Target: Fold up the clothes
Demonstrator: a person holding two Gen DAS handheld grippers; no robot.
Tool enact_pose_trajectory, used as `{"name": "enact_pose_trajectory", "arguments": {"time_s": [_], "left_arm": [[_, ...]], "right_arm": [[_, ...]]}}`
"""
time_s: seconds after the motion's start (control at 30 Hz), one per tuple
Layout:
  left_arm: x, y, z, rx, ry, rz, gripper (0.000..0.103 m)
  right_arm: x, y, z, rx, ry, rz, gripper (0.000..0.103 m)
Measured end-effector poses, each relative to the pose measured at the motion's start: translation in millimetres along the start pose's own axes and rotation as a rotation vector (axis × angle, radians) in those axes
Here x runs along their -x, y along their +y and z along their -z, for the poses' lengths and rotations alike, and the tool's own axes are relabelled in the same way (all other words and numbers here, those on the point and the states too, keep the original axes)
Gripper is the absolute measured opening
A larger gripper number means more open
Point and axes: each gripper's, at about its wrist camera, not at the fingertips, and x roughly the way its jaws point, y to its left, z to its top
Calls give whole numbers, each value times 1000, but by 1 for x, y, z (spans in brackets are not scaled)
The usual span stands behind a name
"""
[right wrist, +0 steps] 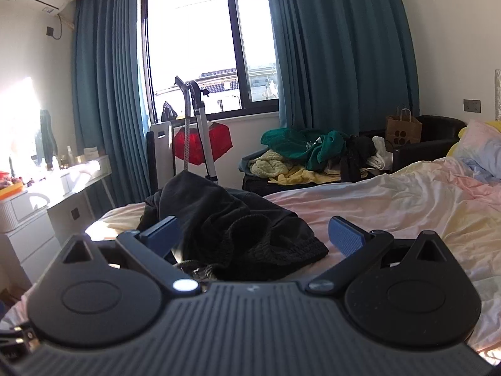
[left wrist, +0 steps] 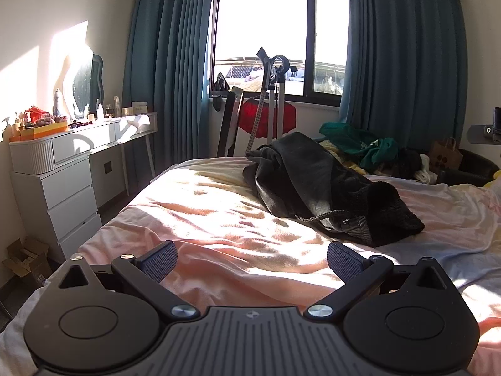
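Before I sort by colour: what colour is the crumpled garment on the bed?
Black garment; right wrist view.

A crumpled garment [left wrist: 316, 188] lies on the bed [left wrist: 200, 219], right of centre in the left wrist view and at centre in the right wrist view. The left gripper [left wrist: 252, 261] sits at the bottom of its frame over bare sheet, below and left of the garment. The right gripper [right wrist: 253, 238] sits at the bottom of its frame, jaws either side of the garment's near edge. A clothes pile [right wrist: 313, 153] lies beyond the bed, right of centre. A desk [left wrist: 90, 138] stands at the left edge, and a window [left wrist: 275, 31] fills the top centre.
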Motion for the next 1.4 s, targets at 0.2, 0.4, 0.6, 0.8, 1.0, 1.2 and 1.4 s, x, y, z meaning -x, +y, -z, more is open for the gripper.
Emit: {"name": "enact_pose_trajectory", "arguments": {"time_s": [0.2, 0.4, 0.6, 0.8, 1.0, 1.2, 1.4], "left_arm": [[-8, -1, 5, -4, -8, -8, 103], [-28, -14, 7, -68, 1, -62, 103], [-63, -52, -2, -225, 14, -27, 102], [-131, -118, -9, -329, 21, 59, 95], [-222, -185, -12, -398, 80, 70, 94], [-305, -228, -9, -466, 176, 24, 90], [-354, -230, 5, -468, 248, -35, 66]], "right_arm": [[2, -12, -3, -29, -1, -30, 103], [4, -20, -6, -72, 15, -33, 103], [6, -44, -10, -121, 22, 16, 103], [-2, -80, -9, -192, 38, 120, 103], [-27, -118, 9, -314, 86, 168, 103], [-56, -127, 32, -367, 167, 141, 103], [-78, -125, 48, -360, 199, 115, 103]]}}
